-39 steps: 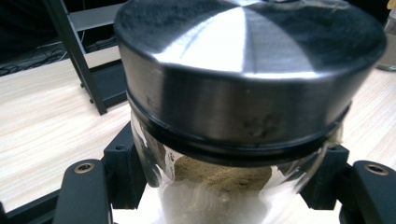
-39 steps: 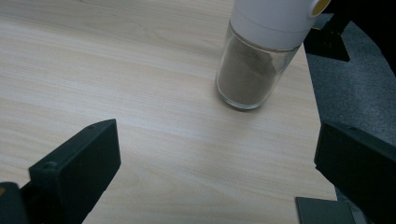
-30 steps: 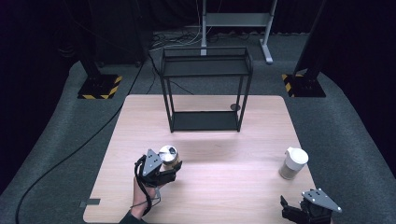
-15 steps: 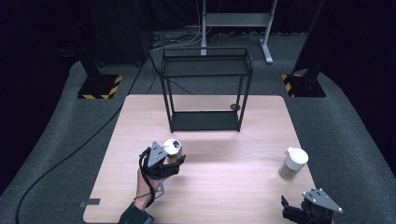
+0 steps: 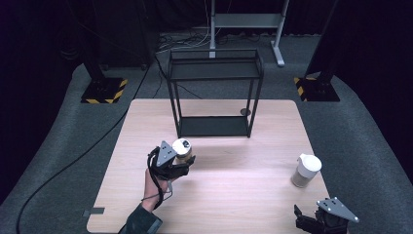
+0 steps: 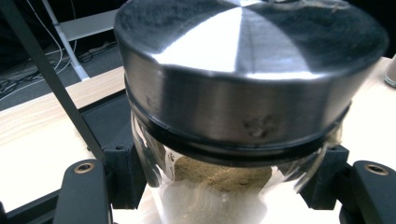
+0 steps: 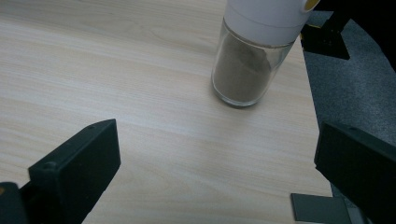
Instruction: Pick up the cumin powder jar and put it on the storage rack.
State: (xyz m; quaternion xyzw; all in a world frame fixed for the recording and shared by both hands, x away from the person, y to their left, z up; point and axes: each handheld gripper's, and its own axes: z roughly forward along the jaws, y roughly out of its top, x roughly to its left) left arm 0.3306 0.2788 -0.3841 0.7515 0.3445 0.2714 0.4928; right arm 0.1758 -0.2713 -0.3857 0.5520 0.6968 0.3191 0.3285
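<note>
While the left gripper (image 5: 181,163) hangs over the left-centre of the wooden table (image 5: 243,195), its two black jaws are clamped on the glass body of a jar with a metal lid (image 5: 182,147), one jaw on each side. In the left gripper view the jar (image 6: 224,140) stands roughly upright between the jaws, its long axis running up toward the camera and its brushed steel lid pointing up and slightly forward, with a brownish powder visible through the glass below the lid. From the high view the lid faces upward, and the jar sits just in front of the black wire rack (image 5: 214,92) that stands at the far middle of the table. The person's left hand (image 5: 155,184) grips the tool from below. Near the table's right edge stands a second glass jar with a white cap (image 5: 306,170), upright and holding brown powder. The right gripper (image 5: 319,222) rests at the near right corner, its jaws spread wide apart with nothing between them, the white-capped jar (image 7: 252,56) just ahead of them.
</note>
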